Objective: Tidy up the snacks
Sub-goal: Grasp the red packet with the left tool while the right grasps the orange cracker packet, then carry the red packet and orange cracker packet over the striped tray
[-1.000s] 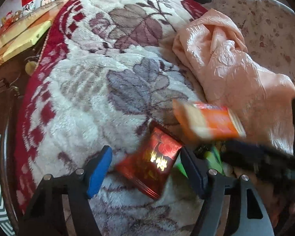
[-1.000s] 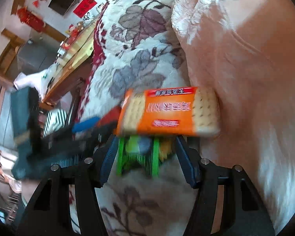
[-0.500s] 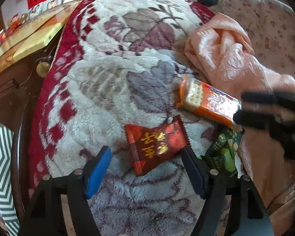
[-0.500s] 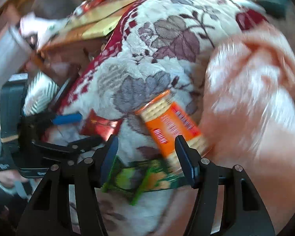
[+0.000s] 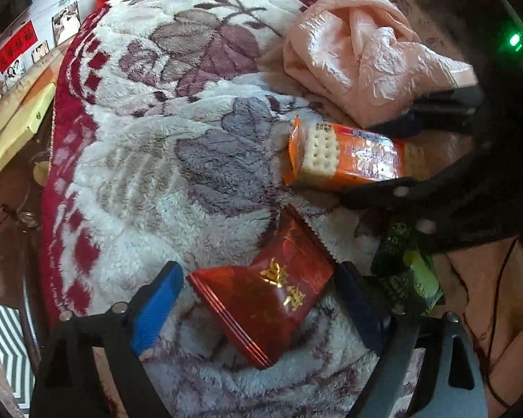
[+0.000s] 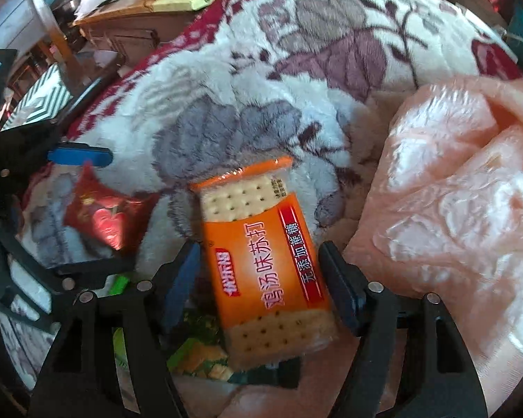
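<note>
Cracker pack (image 6: 265, 261) lies on the blanket (image 6: 226, 111) beside the pink cloth (image 6: 453, 209), red pouch (image 5: 272, 292) just left of it; both look light, crinkly, slippery, and the crackers likely break, so pinch across the short sides. Right gripper (image 6: 261, 278) wide open, straddling the cracker pack, contact unclear. Left gripper (image 5: 261, 299) open around the red pouch, not squeezing.
</note>
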The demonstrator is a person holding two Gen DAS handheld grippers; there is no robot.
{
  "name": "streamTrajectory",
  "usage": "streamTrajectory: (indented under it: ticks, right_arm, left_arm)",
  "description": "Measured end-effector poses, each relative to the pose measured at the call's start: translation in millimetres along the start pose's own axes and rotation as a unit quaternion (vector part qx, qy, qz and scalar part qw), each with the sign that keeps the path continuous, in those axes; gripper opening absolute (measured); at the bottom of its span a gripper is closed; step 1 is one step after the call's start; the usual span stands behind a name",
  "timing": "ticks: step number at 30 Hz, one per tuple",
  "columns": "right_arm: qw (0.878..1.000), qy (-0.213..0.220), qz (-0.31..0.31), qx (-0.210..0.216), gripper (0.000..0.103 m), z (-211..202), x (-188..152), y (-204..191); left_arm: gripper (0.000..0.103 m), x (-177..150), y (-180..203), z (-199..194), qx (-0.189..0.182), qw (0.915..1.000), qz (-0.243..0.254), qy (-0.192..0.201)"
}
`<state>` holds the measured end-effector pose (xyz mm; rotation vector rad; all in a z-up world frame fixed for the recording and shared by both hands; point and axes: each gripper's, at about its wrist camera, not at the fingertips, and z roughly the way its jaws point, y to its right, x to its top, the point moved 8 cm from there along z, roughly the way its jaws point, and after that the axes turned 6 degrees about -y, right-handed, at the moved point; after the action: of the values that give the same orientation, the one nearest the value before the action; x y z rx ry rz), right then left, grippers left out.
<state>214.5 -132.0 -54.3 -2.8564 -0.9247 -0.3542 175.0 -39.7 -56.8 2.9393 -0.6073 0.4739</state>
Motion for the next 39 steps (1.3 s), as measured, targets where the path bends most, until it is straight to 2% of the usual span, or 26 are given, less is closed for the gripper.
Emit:
streamTrajectory:
  ticks: [2, 3, 4, 5, 8, 13, 18, 22, 30, 39]
  right_arm:
    - [1.000, 0.000, 0.008, -0.004, 0.060, 7, -3, 2]
    - [1.000, 0.004, 0.009, -0.006, 0.060, 7, -3, 1]
    - [1.000, 0.004, 0.010, -0.010, 0.059, 6, -4, 0]
    - [1.000, 0.006, 0.009, -0.014, 0.057, 4, -5, -1]
    - [1.000, 0.014, 0.009, -0.021, 0.057, -1, -7, -6]
    - [0.998, 0.051, 0.020, -0.009, 0.057, -30, -7, -25]
    - [0.996, 0.087, 0.005, -0.017, 0.057, -61, -9, -64]
    - [0.994, 0.102, 0.013, -0.024, 0.057, -69, -19, -93]
    - [0.993, 0.107, 0.040, -0.002, 0.057, -61, -39, -141]
    - [0.994, 0.106, 0.008, -0.008, 0.057, -63, -39, -185]
  left_arm:
    - [0.063, -1, -1, 0, 0.006, 1.0000, -0.002, 0.006]
    - [0.058, -1, -2, -2, 0.007, 0.9999, -0.009, 0.008]
    - [0.044, -2, -5, -3, 0.006, 0.9998, -0.018, 0.011]
    - [0.042, -3, -10, -6, 0.007, 0.9993, -0.034, 0.014]
    - [0.042, -12, -20, -11, -0.014, 0.9965, -0.080, 0.019]
    - [0.042, -38, -30, -27, -0.004, 0.9915, -0.127, 0.025]
    - [0.042, -70, -35, -49, 0.029, 0.9866, -0.157, 0.035]
    - [0.042, -101, -40, -64, 0.049, 0.9817, -0.180, 0.040]
    - [0.042, -152, -60, -95, 0.080, 0.9687, -0.228, 0.056]
    - [0.042, -180, -85, -124, 0.103, 0.9563, -0.262, 0.079]
